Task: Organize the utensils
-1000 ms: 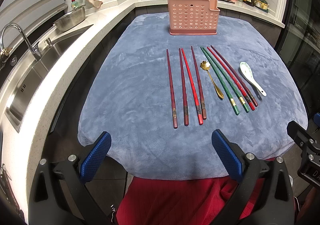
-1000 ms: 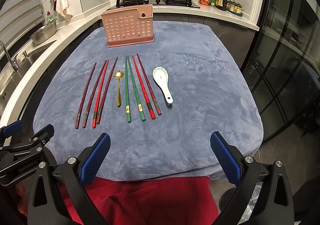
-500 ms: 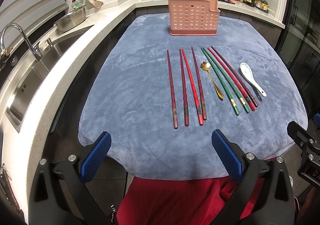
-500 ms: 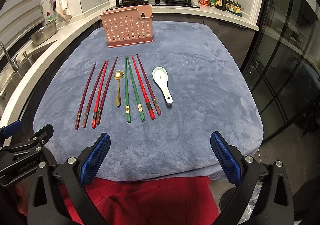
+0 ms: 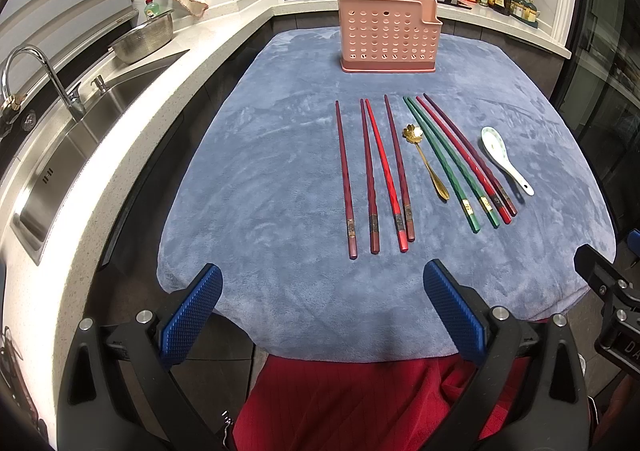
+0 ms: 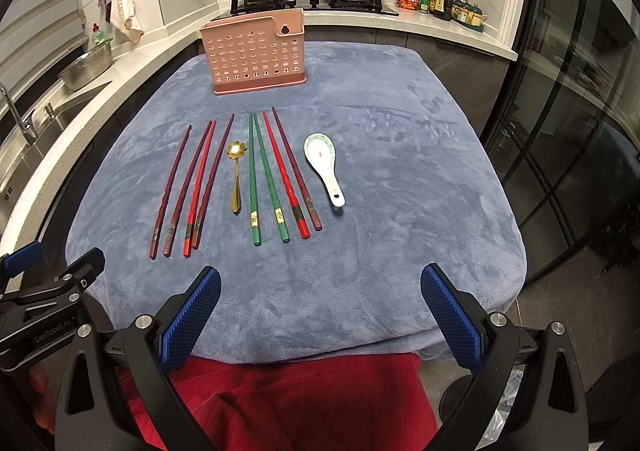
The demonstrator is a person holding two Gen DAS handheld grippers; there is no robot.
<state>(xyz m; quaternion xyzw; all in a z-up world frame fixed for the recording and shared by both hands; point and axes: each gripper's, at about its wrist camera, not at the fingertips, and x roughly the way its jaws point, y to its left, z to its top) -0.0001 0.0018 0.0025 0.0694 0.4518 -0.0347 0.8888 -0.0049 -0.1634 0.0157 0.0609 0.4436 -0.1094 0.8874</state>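
- Both rigs sit at the near edge of the surface [image 5: 248, 179], which has a blue-grey fleece cloth over it. My left hand-held gripper [image 5: 320, 311] is spread wide and holds nothing, and the right hand-held gripper [image 6: 320, 315] is the same.
- Nothing's been sorted yet, I'd say. The perforated pink plastic utensil holder [image 6: 256, 55] stands upright well ahead of both, at the far end, and I can't see anything in it.
- The utensils lie flat in a row between me and the holder: four dark-red and red chopsticks [image 5: 374, 175] ahead of the left one, then a small gold metal spoon with a flower-shaped bowl [image 6: 236, 175].
- Ahead of the right one are two green chopsticks [image 6: 260, 179], a red and a maroon chopstick [image 6: 292, 171], and farthest right a white ceramic soup spoon [image 6: 326, 167].
- So this reads as the very start, before the first pick. My guess for the next move: reach forward, drop low and close around one piece. The chopsticks are thin and sit flat on soft fleece, so the fingers need to press right down into the cloth.
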